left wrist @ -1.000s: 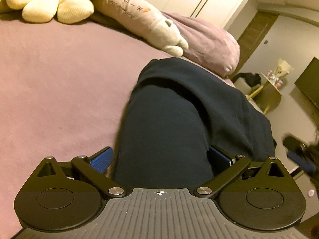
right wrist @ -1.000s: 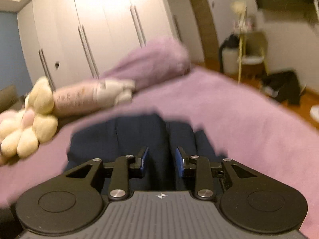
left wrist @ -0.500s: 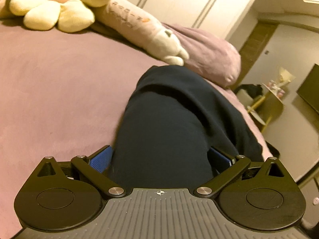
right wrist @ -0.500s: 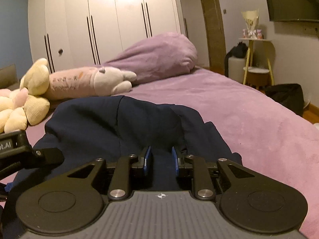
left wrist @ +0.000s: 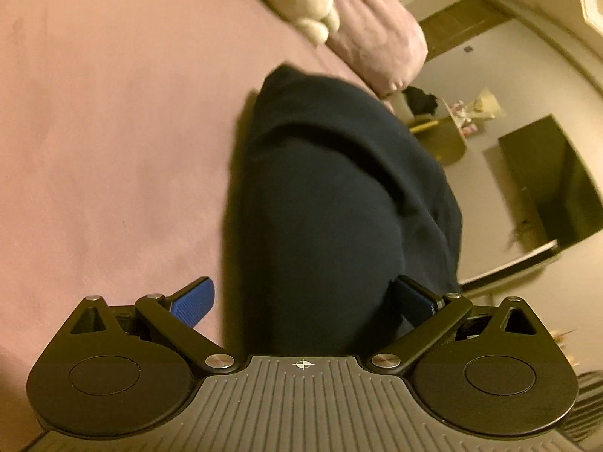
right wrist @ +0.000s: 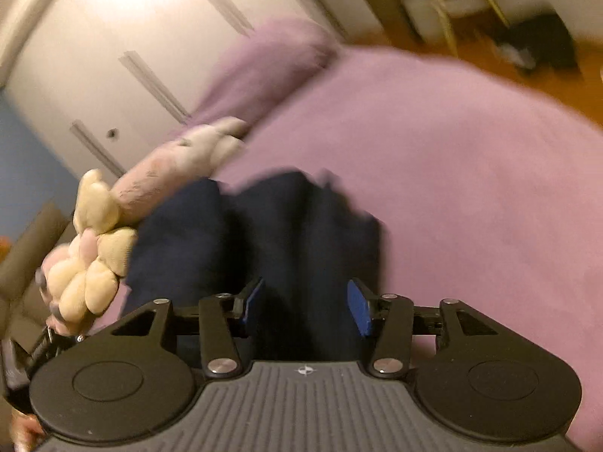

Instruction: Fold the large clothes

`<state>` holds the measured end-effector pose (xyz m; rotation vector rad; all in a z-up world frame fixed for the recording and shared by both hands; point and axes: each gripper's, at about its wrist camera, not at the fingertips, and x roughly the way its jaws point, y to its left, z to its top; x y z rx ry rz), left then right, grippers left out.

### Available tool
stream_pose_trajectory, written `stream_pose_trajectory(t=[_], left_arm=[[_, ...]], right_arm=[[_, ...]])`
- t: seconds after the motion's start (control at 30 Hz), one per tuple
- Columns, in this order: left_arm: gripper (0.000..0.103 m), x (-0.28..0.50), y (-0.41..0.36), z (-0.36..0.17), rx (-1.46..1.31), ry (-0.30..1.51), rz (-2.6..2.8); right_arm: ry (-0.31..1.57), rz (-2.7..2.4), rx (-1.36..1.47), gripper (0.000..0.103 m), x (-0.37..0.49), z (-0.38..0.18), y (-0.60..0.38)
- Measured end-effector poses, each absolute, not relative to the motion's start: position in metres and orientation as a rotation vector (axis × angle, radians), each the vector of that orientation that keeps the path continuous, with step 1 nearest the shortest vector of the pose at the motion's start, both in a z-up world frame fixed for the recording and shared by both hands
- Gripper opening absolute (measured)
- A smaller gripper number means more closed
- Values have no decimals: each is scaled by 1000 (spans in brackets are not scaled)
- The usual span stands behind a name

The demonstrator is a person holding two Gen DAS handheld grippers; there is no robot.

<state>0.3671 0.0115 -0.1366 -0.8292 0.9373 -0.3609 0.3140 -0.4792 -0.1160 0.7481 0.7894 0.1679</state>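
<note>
A dark navy garment (left wrist: 331, 203) is seen lying in a folded, bunched heap on the bed (left wrist: 113, 120), which is covered in a mauve-pink spread; in the left wrist view the left gripper (left wrist: 301, 303) is held spread wide, its blue pads (left wrist: 192, 299) set apart on either side of the cloth, the left pad seen clear of the fabric over the bedspread and the right pad partly hidden at the garment's edge, so no grip is shown; in the right wrist view, which is blurred, the same garment (right wrist: 264, 226) is seen between the fingers of the right gripper (right wrist: 303, 305), whose jaws are opening, the blue pads (right wrist: 356, 307) standing off from the cloth rather than pressing on it; a long pink plush toy (right wrist: 177, 165) and a cream flower-shaped cushion (right wrist: 88, 263) are seen just beside the far left edge of the garment; a mauve pillow (right wrist: 271, 64) lies beyond them near the white wardrobe doors (right wrist: 132, 37); a dark screen (left wrist: 554, 184) is seen on the wall at the right of the left wrist view.
</note>
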Motion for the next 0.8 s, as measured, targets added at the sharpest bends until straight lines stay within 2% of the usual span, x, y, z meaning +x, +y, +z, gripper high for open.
stream_pose_trajectory(t=[0.13, 0.27, 0.33, 0.4, 0.47, 0.6, 0.8], left_arm=[[102, 370, 11, -152, -926, 947, -380], [92, 375, 5, -151, -942, 949, -397], [86, 377, 4, -148, -920, 954, -404], [81, 377, 5, -145, -918, 955, -410], [77, 372, 6, -141, -901, 947, -418], [73, 366, 12, -136, -906, 940, -432], [72, 345, 59, -108, -845, 874, -352]], right_arm=[[866, 241, 925, 59, 324, -143, -494], [900, 289, 988, 61, 345, -162, -486], [903, 294, 989, 56, 349, -164, -480], [892, 313, 966, 45, 349, -157, -474], [882, 333, 964, 40, 346, -150, -471], [873, 367, 930, 39, 346, -136, -455], [923, 441, 918, 38, 354, -126, -414]])
